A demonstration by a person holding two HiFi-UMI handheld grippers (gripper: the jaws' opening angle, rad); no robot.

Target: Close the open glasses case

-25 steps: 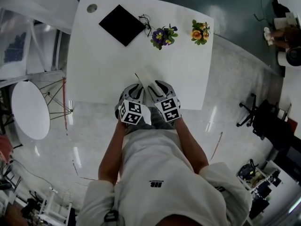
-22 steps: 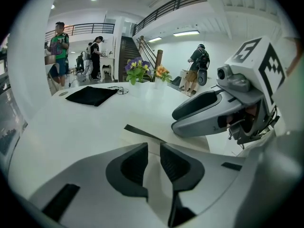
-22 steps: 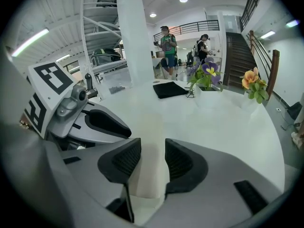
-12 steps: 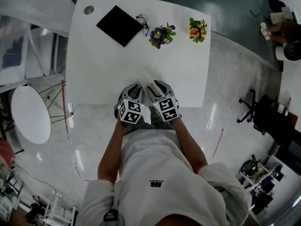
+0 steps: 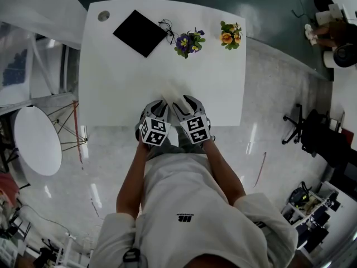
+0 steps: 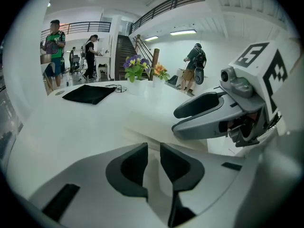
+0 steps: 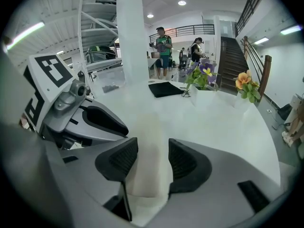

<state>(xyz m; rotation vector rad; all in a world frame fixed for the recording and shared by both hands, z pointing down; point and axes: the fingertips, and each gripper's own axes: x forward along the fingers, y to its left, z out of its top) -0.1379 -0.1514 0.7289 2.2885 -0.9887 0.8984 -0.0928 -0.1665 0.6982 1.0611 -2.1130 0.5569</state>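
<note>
Your case [image 7: 146, 127] lies at the near edge of the white table [image 5: 117, 88], low in the middle of the head view, right at the tips of both tongs. The other things sit well apart from it along the table's far edge, at the top of that view. A black cloth [image 5: 139, 32] is at upper left, with glasses [image 5: 165, 24] just beside its right corner. Purple flowers [image 5: 187, 42] and orange flowers [image 5: 228, 35] stand further right.

Your right tongs [image 7: 153, 144] stand open with the case's near end between the pads. Your left tongs [image 6: 153, 148] are almost closed, with only a thin slit between them, and sit just beside the case. Each gripper crowds the other's view: the left one fills the left of the right gripper view, and the right one fills the right of the left gripper view.

A second ago a thin dark edge stood up from the case, just above the left tongs in the head view. Now that edge no longer shows and the case reads as one low, flat shape. The tongs have scarcely shifted.

The case is pale on a white table, so from above its outline nearly vanishes. You can't tell whether the right pads touch its sides, or whether the left slit pinches anything. Whether the lid is fully down is hard to make out.
</note>
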